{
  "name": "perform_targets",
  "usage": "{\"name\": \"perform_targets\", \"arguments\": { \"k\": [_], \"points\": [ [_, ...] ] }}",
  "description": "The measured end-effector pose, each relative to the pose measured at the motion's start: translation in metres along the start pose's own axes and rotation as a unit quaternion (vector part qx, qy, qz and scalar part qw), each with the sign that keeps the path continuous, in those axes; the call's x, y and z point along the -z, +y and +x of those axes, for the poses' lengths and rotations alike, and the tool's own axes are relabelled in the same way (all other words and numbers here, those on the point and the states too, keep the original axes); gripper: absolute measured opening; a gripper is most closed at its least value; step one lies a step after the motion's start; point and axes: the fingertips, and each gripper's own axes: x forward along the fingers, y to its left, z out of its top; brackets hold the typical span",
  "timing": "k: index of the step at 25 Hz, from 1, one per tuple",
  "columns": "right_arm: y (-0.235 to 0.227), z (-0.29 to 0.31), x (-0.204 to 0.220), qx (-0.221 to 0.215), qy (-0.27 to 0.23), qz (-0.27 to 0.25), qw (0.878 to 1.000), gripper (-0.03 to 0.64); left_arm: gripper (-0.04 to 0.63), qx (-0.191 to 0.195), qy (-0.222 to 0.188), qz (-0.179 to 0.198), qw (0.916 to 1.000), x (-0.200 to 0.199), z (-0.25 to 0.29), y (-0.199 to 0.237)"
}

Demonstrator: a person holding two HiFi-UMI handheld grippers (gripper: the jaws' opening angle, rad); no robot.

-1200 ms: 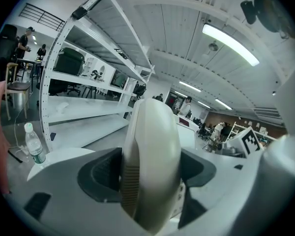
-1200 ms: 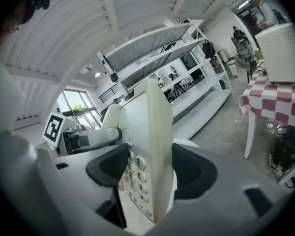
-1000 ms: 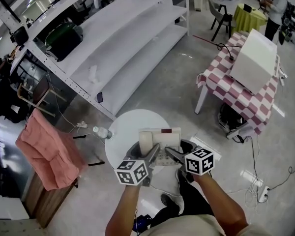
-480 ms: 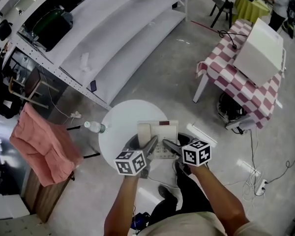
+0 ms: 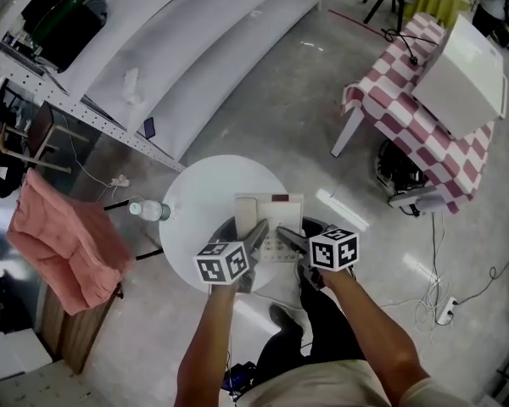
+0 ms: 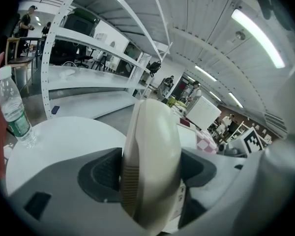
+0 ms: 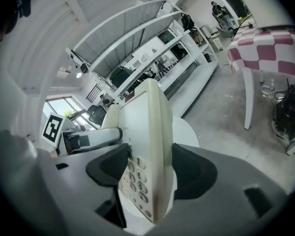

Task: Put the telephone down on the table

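Observation:
A beige desk telephone hangs over the near right part of the round white table; whether it touches the top cannot be told. My left gripper is shut on its handset side, and in the left gripper view the rounded handset fills the gap between the dark pads. My right gripper is shut on the keypad side. In the right gripper view the keypad edge stands between the pads, with the left gripper's marker cube behind it.
A water bottle stands at the table's left edge. White shelving runs along the back, a checked-cloth table with a white box is at right, and a pink cloth at left. Cables and a power strip lie on the floor.
Both grippers have come down with the telephone toward the round table. The head view has tipped, so the table now sits higher and more central in the picture.

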Motion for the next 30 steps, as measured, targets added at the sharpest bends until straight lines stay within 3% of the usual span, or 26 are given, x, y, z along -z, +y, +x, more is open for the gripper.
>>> {"name": "perform_targets", "arguments": {
  "k": [17, 30],
  "points": [
    [-0.063, 0.054, 0.025, 0.025, 0.049, 0.028, 0.998, 0.267, 0.334, -0.007, 0.051, -0.035, 0.9980, 0.036, 0.067, 0.048],
    [-0.086, 0.074, 0.035, 0.035, 0.068, 0.032, 0.997, 0.270, 0.334, -0.016, 0.069, -0.043, 0.9966, 0.051, 0.092, 0.065]
  ]
}}
